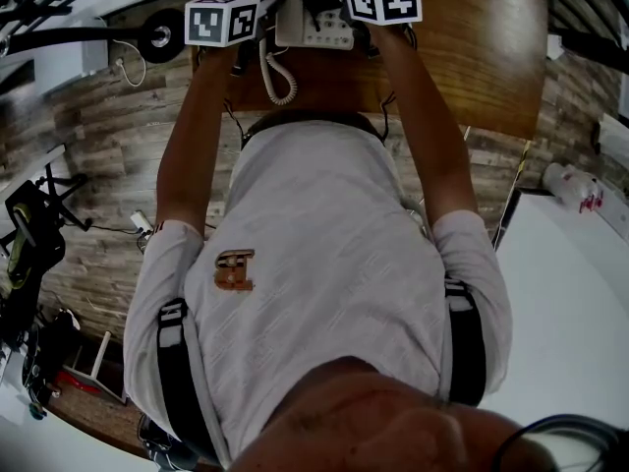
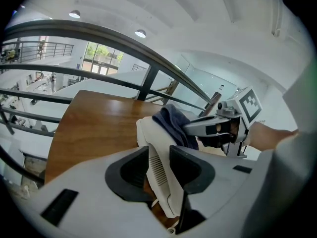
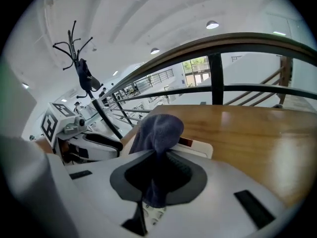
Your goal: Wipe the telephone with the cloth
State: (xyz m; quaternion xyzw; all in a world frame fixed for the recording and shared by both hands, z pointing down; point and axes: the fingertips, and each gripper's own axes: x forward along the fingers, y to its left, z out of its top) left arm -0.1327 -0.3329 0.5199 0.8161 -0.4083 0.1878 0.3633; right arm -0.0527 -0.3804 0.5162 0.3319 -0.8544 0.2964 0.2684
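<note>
Left claw [image 2: 159, 167] grasping handset [image 2: 146, 135], long axis pointing away; right claw [image 3: 158, 175] clenched on cloth [image 3: 159, 130], draped over handset's far end.

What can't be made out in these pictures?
Telephone keys: head view, too small to read; right gripper view, mostly behind the cloth in the right tongs.
Handset, upper end: left gripper view, under the cloth; left tongs cover its middle.

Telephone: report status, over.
Left gripper clamps handset. Right gripper pinches cloth, draped on handset's far end. Nothing blocking seen.
</note>
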